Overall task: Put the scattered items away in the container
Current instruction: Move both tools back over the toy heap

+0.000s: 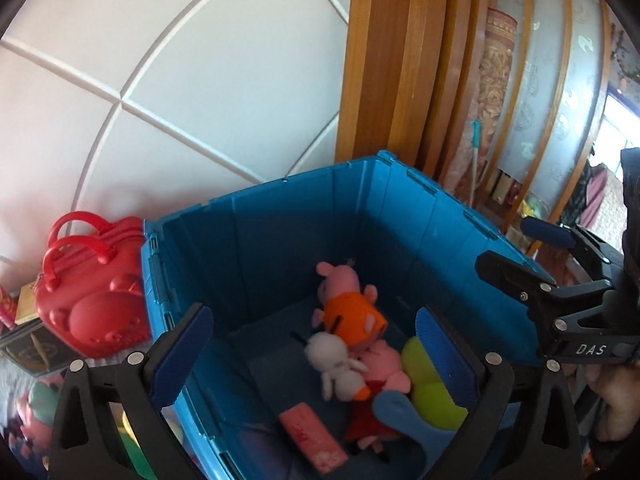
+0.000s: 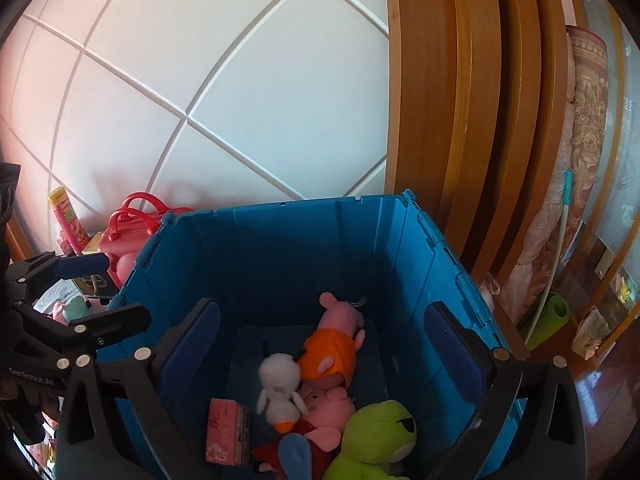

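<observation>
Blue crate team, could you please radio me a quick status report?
Left gripper and right gripper open, empty, over blue crate. Plush toys inside, green frog included. Nothing blocking.

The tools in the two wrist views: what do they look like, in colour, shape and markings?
Both are black frames with silver bolts and two flat fingers faced with blue pads. The left tool shows a pad with a ribbed face. The right tool has the same build. Seen from the left wrist, its body bears white letters "DAS"; the left one's body, seen from the right wrist, reads "GenRobot.AI".
</observation>
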`<state>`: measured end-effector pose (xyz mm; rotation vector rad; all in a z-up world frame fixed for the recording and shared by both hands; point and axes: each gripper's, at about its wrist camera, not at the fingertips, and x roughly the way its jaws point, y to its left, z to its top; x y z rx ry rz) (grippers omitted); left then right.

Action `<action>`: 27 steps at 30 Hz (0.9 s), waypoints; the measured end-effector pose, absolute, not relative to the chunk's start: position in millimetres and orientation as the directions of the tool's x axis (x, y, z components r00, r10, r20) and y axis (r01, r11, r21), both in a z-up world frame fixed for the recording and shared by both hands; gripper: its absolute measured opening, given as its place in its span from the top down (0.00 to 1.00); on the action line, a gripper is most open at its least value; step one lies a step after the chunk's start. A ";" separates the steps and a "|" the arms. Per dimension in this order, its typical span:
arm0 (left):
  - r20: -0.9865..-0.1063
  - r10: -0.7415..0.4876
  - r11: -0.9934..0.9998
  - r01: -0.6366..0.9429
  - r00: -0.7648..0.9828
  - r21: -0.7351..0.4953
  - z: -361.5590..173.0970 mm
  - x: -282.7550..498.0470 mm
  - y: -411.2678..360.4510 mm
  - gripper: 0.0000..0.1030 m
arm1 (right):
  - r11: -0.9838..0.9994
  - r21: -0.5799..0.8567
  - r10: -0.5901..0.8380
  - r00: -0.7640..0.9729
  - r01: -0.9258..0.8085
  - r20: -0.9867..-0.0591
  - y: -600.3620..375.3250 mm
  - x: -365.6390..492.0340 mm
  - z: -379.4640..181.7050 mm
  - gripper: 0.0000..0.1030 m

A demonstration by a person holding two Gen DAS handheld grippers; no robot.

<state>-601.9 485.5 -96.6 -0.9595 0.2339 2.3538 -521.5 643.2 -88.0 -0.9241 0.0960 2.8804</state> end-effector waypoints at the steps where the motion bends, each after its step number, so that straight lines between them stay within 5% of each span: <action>1: -0.685 0.449 -0.815 -0.577 -0.573 -0.053 -94.8 -600.6 484.7 0.00 | -0.991 0.023 0.091 -0.806 -0.128 -0.585 642.8 -520.7 -87.7 0.00; 17: -0.657 0.452 -0.831 -0.552 -0.604 -0.064 -77.6 -558.0 418.1 0.00 | -0.997 -0.018 0.072 -0.819 -0.075 -0.570 585.3 -488.9 -76.5 0.00; 27: -0.652 0.384 -0.884 -0.465 -0.654 -0.054 -78.3 -520.9 295.9 0.00 | -0.958 -0.217 0.282 -0.760 -0.189 -0.585 558.8 -518.4 -113.9 0.00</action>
